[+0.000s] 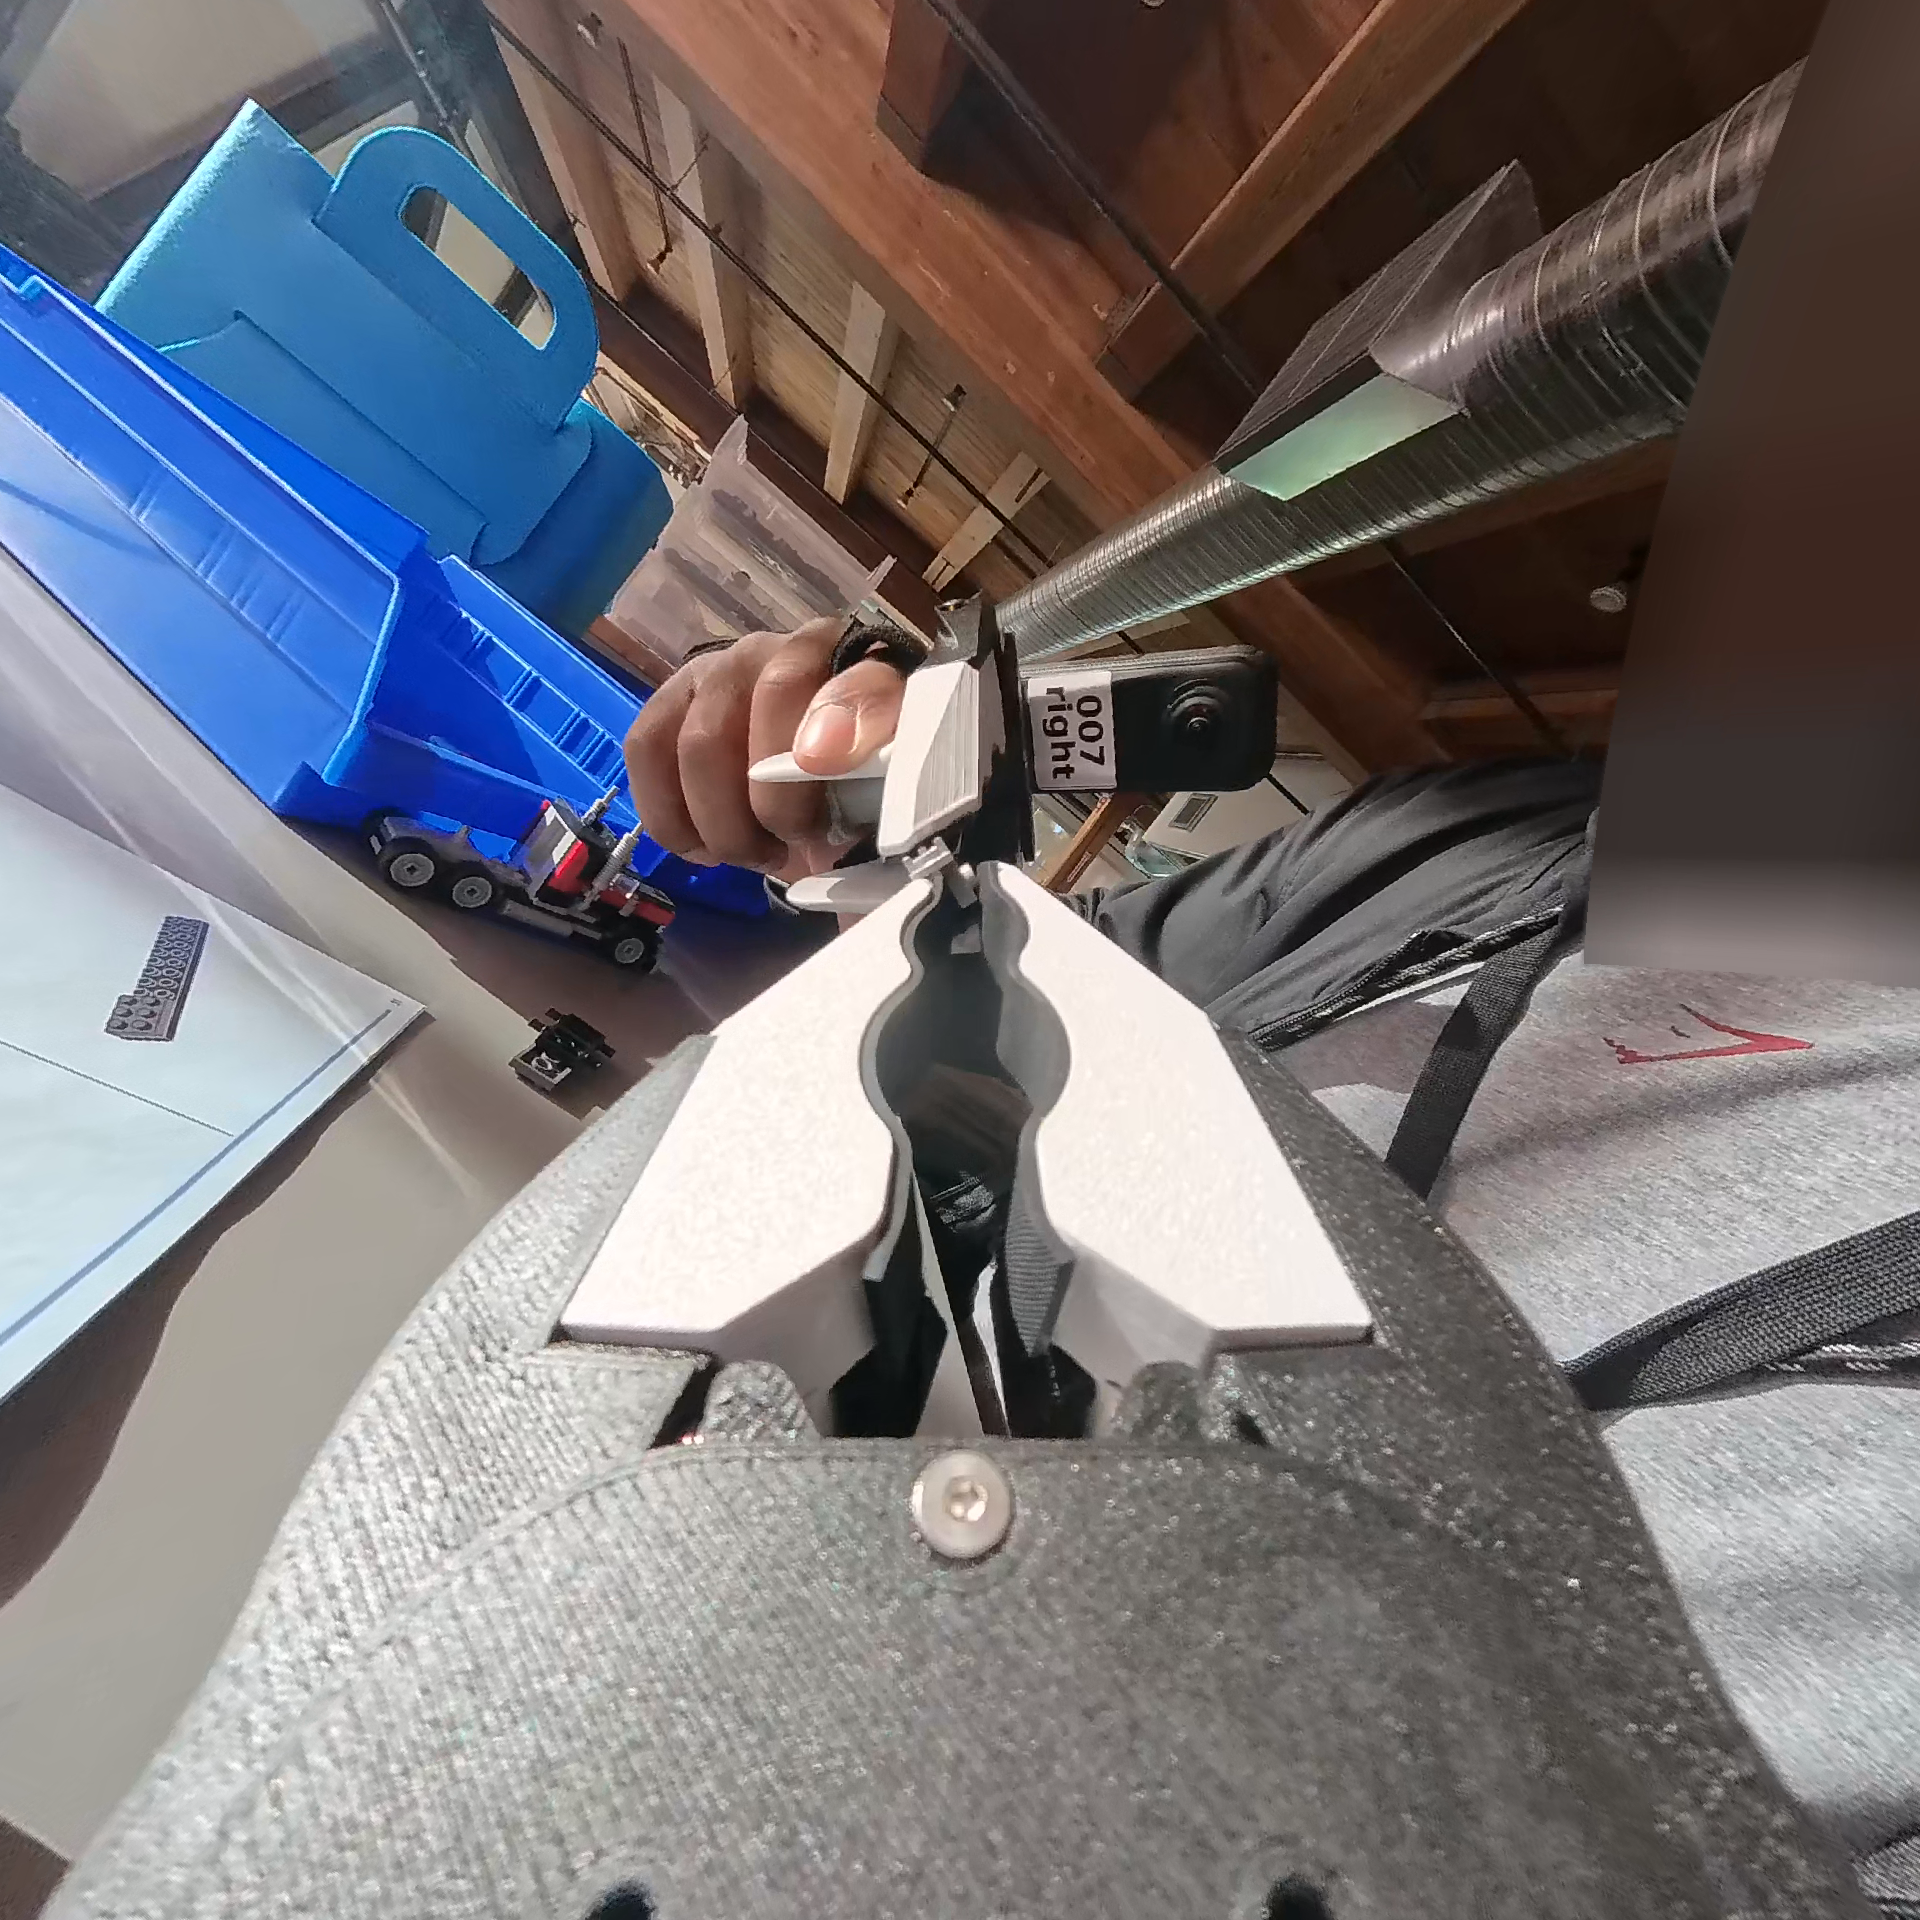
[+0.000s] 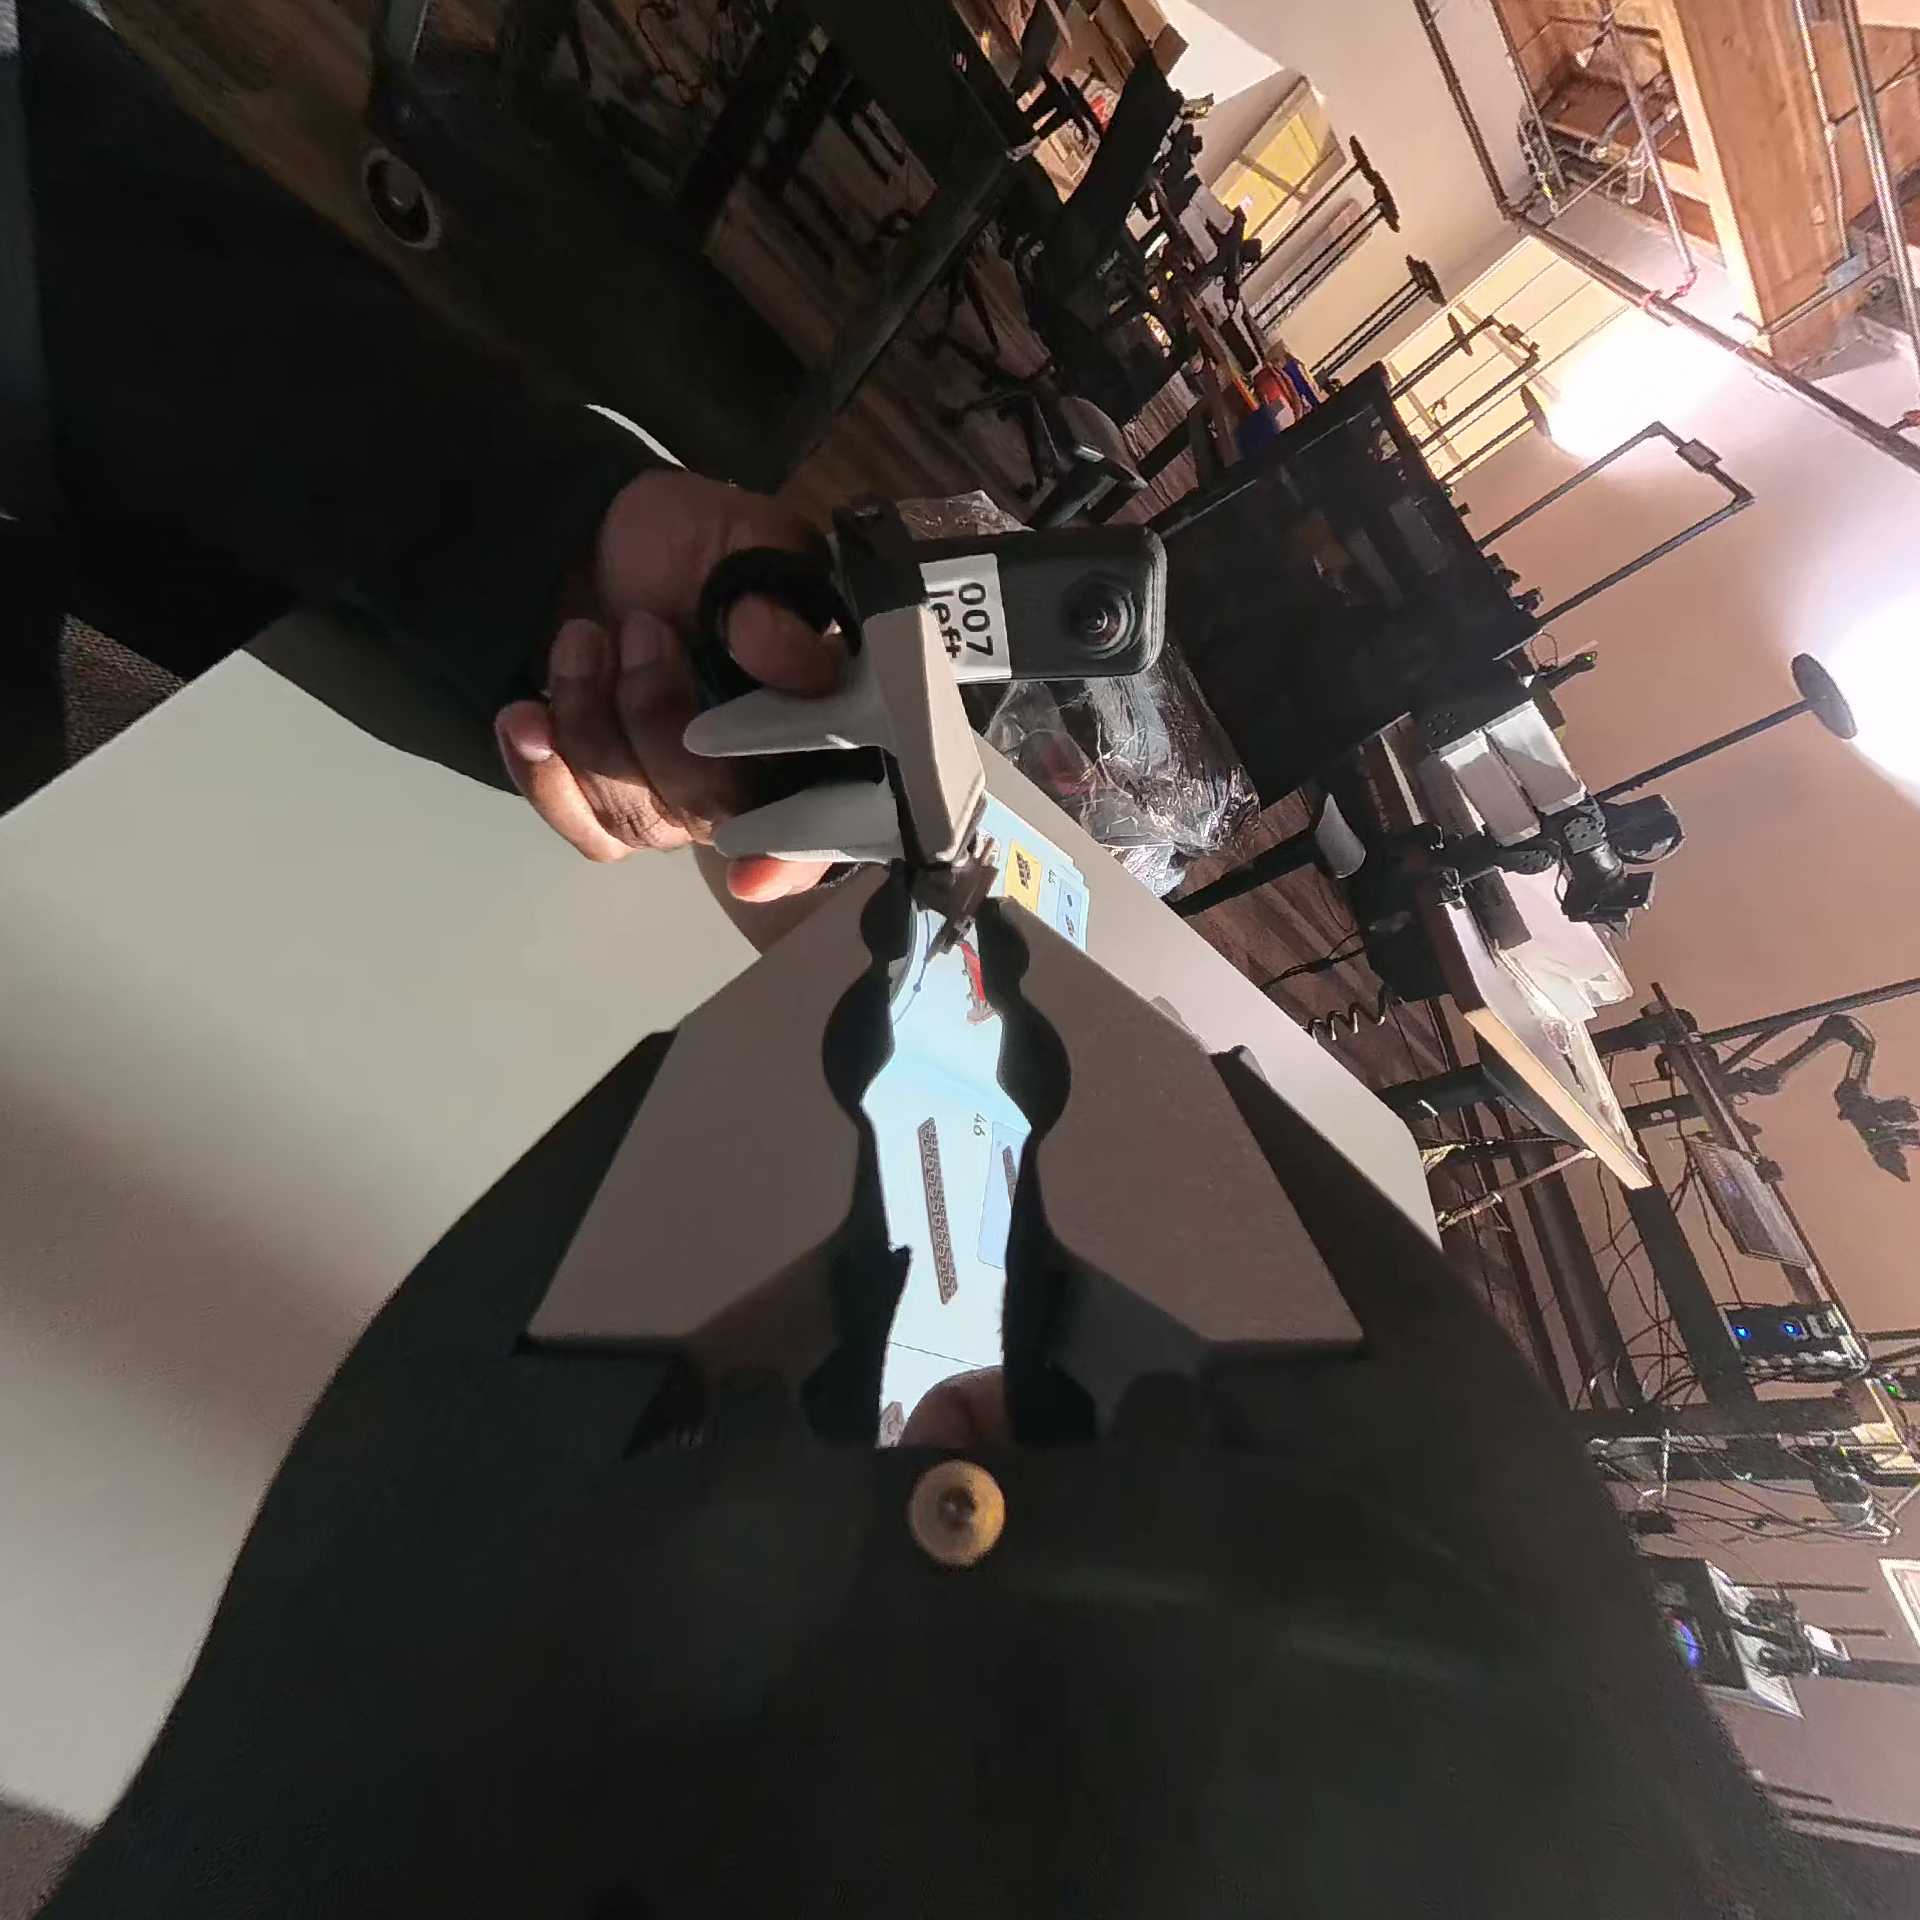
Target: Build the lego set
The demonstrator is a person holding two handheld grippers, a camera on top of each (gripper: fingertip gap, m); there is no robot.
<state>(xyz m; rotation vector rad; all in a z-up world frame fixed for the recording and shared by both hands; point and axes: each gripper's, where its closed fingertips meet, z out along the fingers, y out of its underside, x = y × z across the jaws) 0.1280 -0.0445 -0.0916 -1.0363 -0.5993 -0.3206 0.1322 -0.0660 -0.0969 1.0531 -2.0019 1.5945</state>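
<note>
I judge I'm mid-handover: left gripper (image 1: pixel 956 896) and right gripper (image 2: pixel 945 923), both narrow, meet at a small grey piece (image 1: pixel 930 860), holder unclear, well above the truck (image 1: pixel 540 883) on the table (image 1: pixel 312 1403); next needs one firm grip.

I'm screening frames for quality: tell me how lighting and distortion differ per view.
Left wrist view: evenly daylit, claw pale and crisp, lego truck sharp, wide-angle bending at the blue bin. Right wrist view: backlit, claw nearly silhouetted, lamp glare at right, instruction booklet bright between the fingers.
</note>
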